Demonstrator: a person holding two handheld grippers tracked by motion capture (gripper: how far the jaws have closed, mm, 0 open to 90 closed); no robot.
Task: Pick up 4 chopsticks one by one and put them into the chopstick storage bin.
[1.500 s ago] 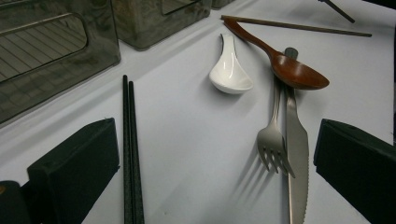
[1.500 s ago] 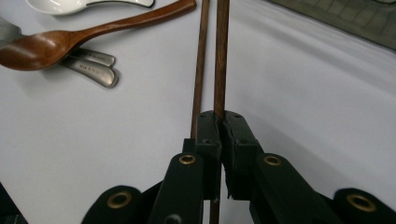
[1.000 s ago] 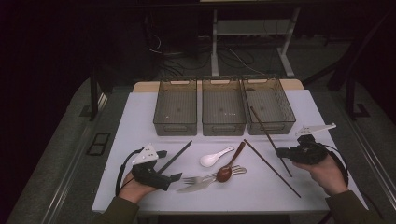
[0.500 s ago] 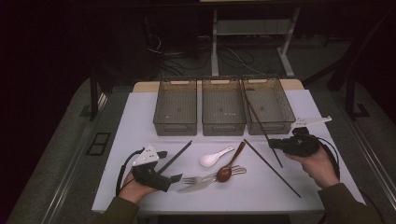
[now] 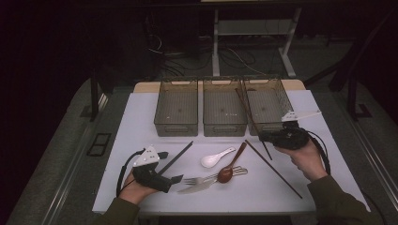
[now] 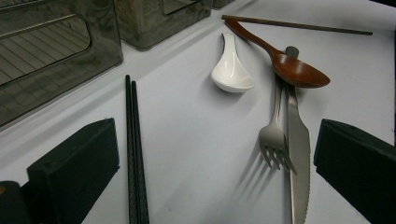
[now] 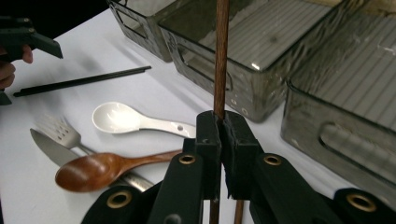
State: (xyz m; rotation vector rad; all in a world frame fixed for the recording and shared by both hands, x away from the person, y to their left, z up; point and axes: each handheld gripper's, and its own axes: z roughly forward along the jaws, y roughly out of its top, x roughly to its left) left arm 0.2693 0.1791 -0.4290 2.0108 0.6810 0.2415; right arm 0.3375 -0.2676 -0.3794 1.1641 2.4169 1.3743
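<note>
On the white tabletop (image 5: 136,122), the left claw (image 5: 177,178) rests at about 7 o'clock, held low in a hand, its jaws wide apart with nothing between them; in the left gripper view a pair of black chopsticks (image 6: 133,140) lies just inside the left jaw, and a fork (image 6: 275,135) and knife (image 6: 299,149) lie side by side just inside the right jaw. The black chopsticks run toward 1 o'clock from the claw, pointing at the left bin (image 5: 177,108). Near 6 o'clock sits the cutlery cluster: the fork and knife, with a brown wooden spoon (image 5: 231,166) lying across their handles and a white spoon (image 5: 215,158) just beside it toward 11 o'clock. Three clear bins stand in a row at 12 o'clock: left, middle bin (image 5: 224,108) and right bin (image 5: 268,105). At about 4 o'clock one brown chopstick (image 5: 274,169) lies flat on the tabletop, slanting toward 5 o'clock. The right claw (image 5: 263,137), at about 3 o'clock in front of the right bin, is clamped tight on a second brown chopstick (image 7: 221,56), which is lifted and slants up toward 11 o'clock across the near left corner of the right bin; in the right gripper view it stands between the closed jaws and a short end sticks out below them
</note>
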